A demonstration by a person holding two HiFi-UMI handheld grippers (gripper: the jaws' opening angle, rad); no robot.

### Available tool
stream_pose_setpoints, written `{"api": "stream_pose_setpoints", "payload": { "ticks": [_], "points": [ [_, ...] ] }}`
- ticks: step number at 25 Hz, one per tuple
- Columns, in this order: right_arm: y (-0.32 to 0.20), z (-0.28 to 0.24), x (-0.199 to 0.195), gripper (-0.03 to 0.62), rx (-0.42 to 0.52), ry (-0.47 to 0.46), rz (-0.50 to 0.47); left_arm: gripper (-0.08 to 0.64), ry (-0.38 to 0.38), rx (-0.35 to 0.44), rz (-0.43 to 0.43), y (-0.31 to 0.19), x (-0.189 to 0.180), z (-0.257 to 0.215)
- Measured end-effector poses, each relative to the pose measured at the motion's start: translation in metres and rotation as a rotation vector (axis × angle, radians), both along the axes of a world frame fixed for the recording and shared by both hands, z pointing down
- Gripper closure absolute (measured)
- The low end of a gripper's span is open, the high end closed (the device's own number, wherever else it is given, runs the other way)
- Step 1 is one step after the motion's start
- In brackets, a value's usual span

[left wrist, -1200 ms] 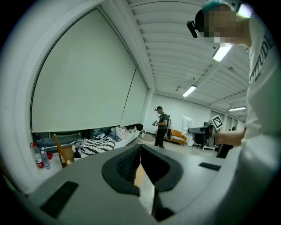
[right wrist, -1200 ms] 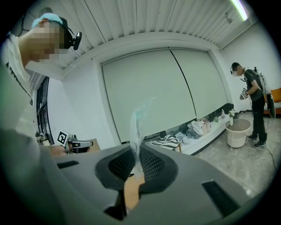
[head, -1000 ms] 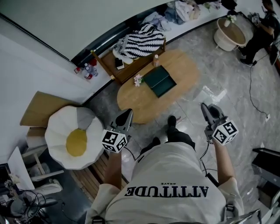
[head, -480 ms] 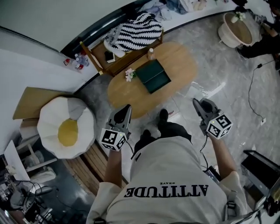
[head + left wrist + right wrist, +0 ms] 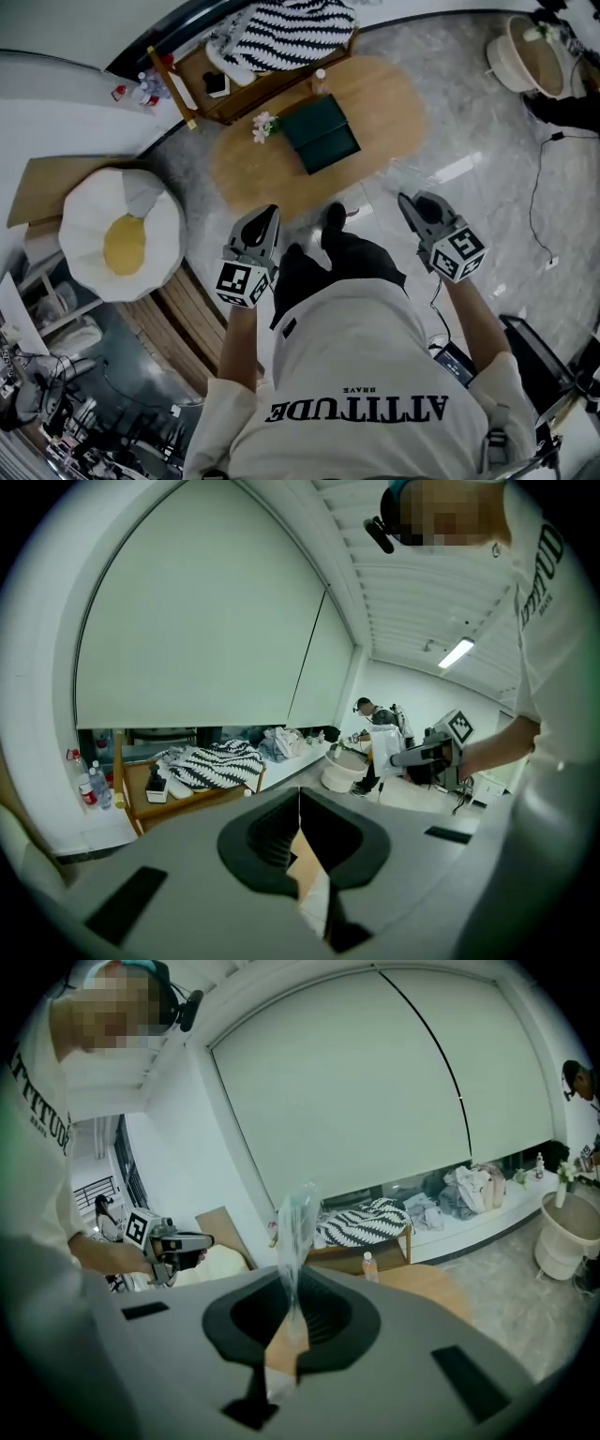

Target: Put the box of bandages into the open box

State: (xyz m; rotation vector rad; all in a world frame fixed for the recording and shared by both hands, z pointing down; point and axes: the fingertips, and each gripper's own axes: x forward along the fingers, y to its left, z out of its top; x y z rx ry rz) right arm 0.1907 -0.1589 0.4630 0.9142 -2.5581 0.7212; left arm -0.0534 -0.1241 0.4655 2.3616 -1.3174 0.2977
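Observation:
A dark green box (image 5: 320,135) lies open on the oval wooden table (image 5: 384,112), seen in the head view ahead of the person's feet. I cannot make out a box of bandages in any view. My left gripper (image 5: 265,216) (image 5: 300,791) is held at waist height short of the table, jaws shut, nothing between them. My right gripper (image 5: 406,200) (image 5: 294,1269) is level with it on the right. Its jaws are shut on a thin clear plastic piece (image 5: 298,1222) that sticks up from the seam.
On the table stand a small flower bunch (image 5: 262,124) and a bottle (image 5: 321,82). Behind it a wooden bench (image 5: 234,98) carries a striped cloth (image 5: 286,21). An egg-shaped cushion (image 5: 117,242) lies at the left, a round basket (image 5: 534,52) and a cable (image 5: 536,202) at the right.
The table and green box have slid up and left in the head view as the person moves. Both grippers stay in front of the body, jaws unchanged.

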Motion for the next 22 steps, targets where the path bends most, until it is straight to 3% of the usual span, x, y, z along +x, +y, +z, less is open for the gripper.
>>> {"api": "stream_pose_setpoints", "payload": {
  "ticks": [13, 22],
  "points": [
    [-0.030, 0.082, -0.012, 0.555, -0.143, 0.027, -0.039, 0.538, -0.014, -0.113, -0.045, -0.019, 0.007, 0.060],
    [-0.041, 0.143, -0.027, 0.555, -0.223, 0.056, -0.003, 0.538, -0.015, -0.169, -0.004, -0.034, -0.005, 0.105]
  ]
}}
